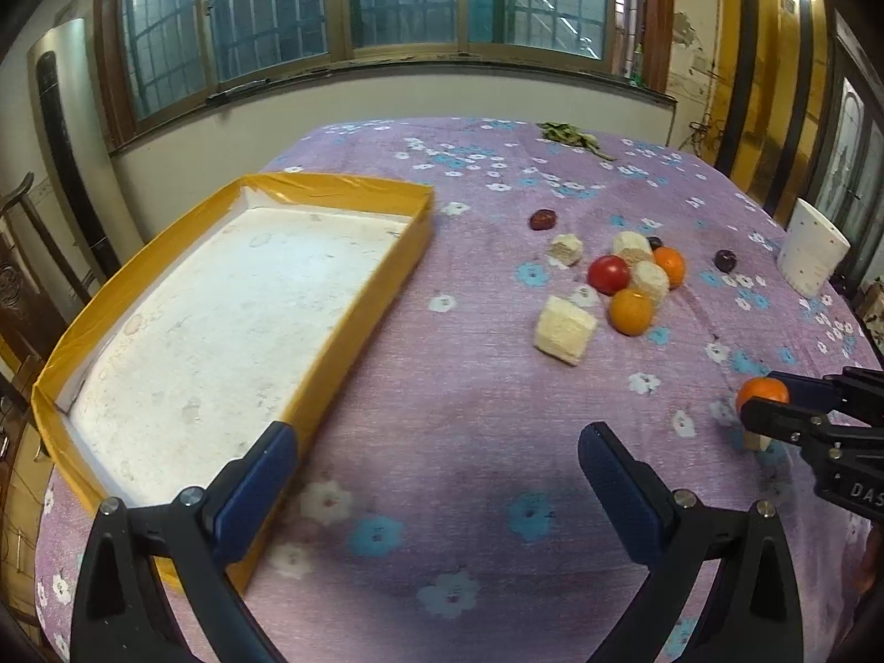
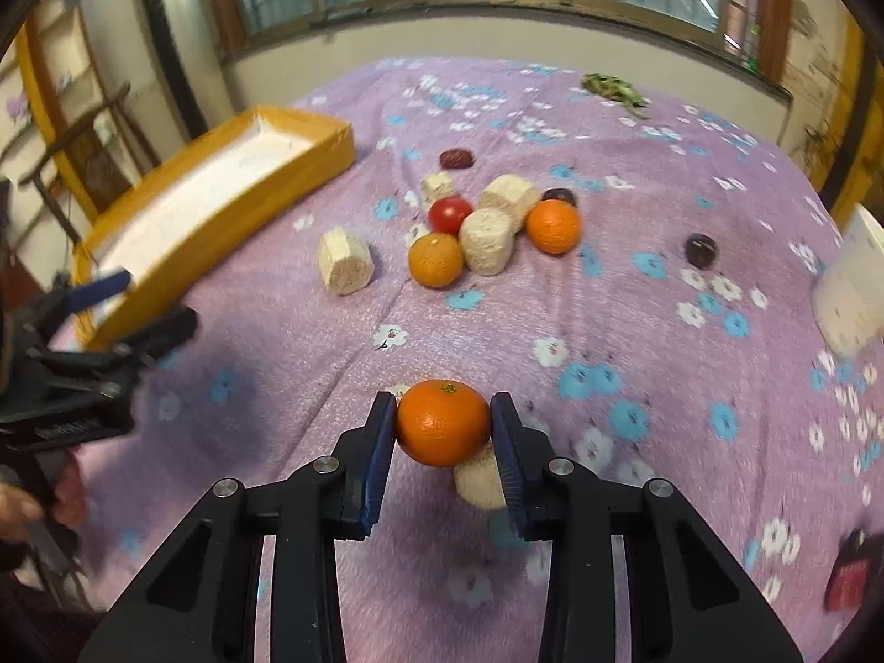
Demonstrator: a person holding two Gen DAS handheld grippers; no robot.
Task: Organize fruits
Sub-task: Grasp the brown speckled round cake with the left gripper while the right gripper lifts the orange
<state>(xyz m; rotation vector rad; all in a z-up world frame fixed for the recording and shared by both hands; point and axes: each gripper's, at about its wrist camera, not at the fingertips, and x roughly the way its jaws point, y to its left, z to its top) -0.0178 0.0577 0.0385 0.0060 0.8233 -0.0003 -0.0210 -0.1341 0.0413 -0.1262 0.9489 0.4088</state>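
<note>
Purple floral cloth covers the counter. Right gripper has its jaws clenched on an orange near the front edge; left gripper hangs released. Next, probably: lift and carry it to the tray.

I see one orange apart from the fruit pile, which lies beside the yellow tray.

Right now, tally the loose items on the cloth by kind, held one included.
Oranges: 3, one in the right gripper, two in the pile
Red tomato: 1
Dark red fruits: 3
Beige cut chunks: 5
Total: 12
</note>
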